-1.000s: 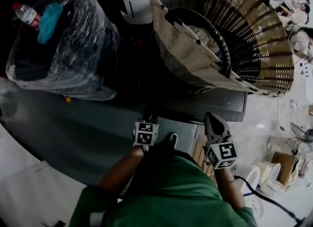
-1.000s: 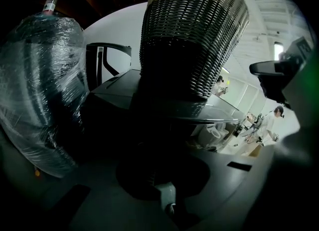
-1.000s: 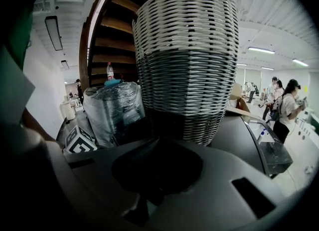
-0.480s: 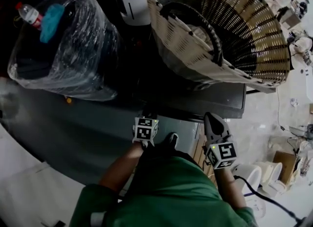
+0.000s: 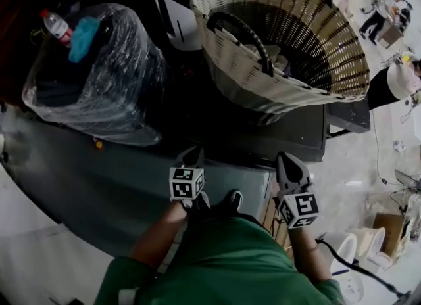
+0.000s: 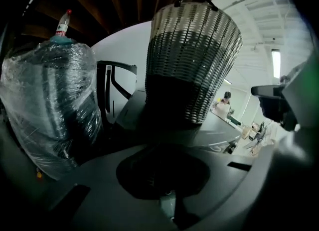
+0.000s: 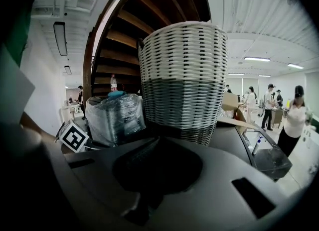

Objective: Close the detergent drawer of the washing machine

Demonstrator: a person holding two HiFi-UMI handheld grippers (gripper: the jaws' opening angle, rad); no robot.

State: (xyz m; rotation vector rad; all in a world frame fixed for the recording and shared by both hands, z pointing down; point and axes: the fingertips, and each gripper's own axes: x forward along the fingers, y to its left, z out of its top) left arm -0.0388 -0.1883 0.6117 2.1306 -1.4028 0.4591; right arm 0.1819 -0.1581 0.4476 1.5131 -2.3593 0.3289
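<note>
Hovering before any contact, the left gripper (image 5: 193,158) and right gripper (image 5: 290,164) both have their jaws pressed together on nothing, at 6 o'clock of the washing machine (image 5: 289,140) in the head view. The detergent drawer (image 5: 348,117) seems to be the dark slab jutting out at 3 o'clock, below the basket (image 5: 283,93) and well apart from both grippers. The next move probably calls for the right gripper to reach it and push it flush.

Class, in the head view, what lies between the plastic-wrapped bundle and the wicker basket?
Nothing stands there: the head view shows only a dark, bare gap between the plastic-wrapped bundle and the wicker basket.
</note>
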